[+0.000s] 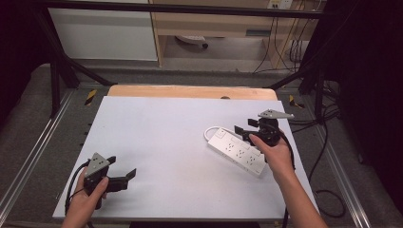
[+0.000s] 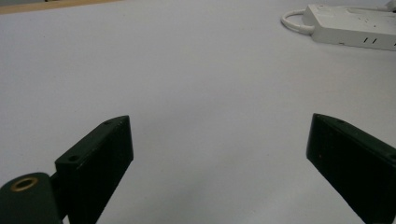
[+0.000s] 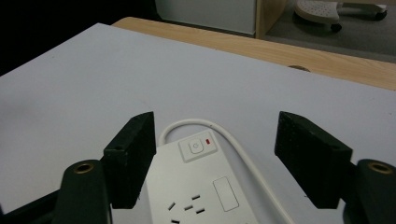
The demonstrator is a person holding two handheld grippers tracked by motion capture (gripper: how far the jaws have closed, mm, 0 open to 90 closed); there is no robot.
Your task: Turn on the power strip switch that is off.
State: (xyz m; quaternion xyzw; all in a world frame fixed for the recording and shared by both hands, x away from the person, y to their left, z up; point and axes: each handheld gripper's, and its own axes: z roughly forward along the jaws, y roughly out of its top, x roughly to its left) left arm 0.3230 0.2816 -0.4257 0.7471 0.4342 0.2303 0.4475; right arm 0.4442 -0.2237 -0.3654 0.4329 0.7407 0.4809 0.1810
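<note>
**Power strip at the worktop's right side, right claw astride its switch end**

Power strip (image 1: pixel 236 151): white, lying flat near the right edge of the worktop (image 1: pixel 161 137), set diagonally, its switch end toward the far edge. Rocker switch (image 3: pixel 198 146) with a small red mark beside it; sockets follow along the body. White cord (image 3: pixel 233 140) loops out from the switch end and runs back along the strip's side.

Right claw (image 1: pixel 243 130): held in the right hand (image 1: pixel 278 154), over the switch end. Jaws partly open, one on each side of the strip, pads not pressing on it; nothing held.

Left claw (image 1: pixel 124 176): held in the left hand (image 1: pixel 88 194) near the worktop's near-left corner, well apart from the strip. Jaws wide, nothing between them but bare white surface.
</note>
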